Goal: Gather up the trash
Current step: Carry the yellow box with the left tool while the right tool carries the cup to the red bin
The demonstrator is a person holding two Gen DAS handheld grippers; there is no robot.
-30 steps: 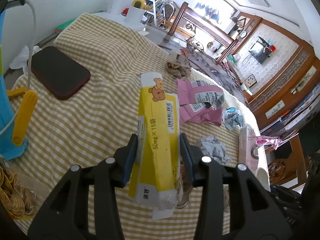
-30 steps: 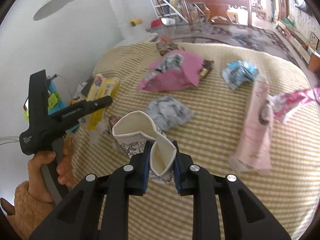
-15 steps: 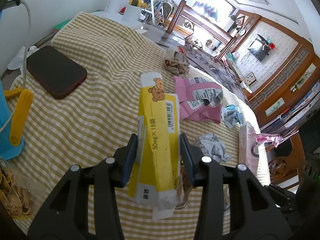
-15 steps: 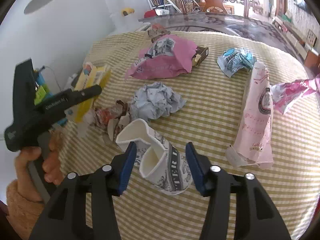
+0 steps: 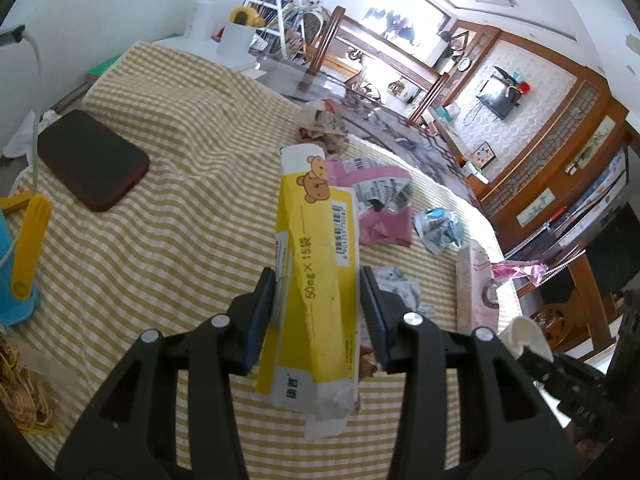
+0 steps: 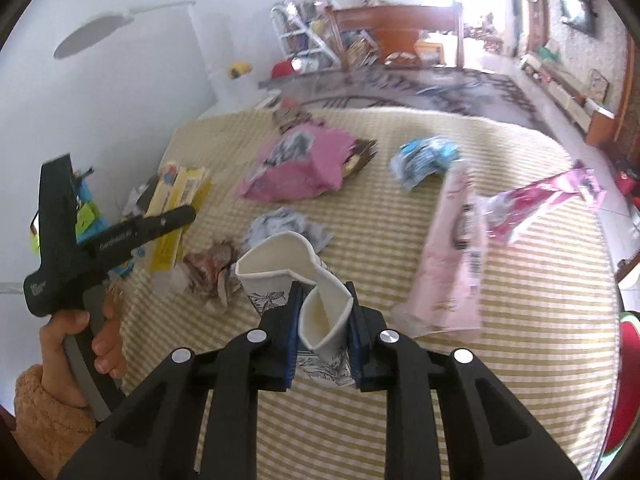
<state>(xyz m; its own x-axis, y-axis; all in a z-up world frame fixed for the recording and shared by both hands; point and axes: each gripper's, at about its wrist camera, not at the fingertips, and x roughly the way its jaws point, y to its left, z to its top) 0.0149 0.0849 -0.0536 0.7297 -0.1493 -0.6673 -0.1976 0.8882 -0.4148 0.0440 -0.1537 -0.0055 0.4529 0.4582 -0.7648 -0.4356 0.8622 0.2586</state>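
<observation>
My left gripper (image 5: 318, 312) is shut on a long yellow medicine box (image 5: 320, 264) with a bear picture and holds it above the checked cloth. It also shows in the right wrist view (image 6: 178, 216), at the left. My right gripper (image 6: 322, 320) is shut on a crushed white paper cup (image 6: 298, 276) and holds it above the table. On the cloth lie a pink bag (image 6: 298, 168), a grey paper ball (image 6: 280, 224), a blue-white wrapper (image 6: 424, 158), a long pale pink packet (image 6: 452, 256) and a shiny pink wrapper (image 6: 536, 200).
A dark red phone (image 5: 90, 164) lies on the cloth (image 5: 168, 240) at the far left. A blue stand with a yellow clip (image 5: 26, 252) sits at the left edge. A brown crumpled wrapper (image 6: 208, 268) lies by the cup. The table drops off at the right.
My right gripper was open around the paper cup half a second ago; now it is shut on it and has lifted it. My left gripper still holds the yellow box.
</observation>
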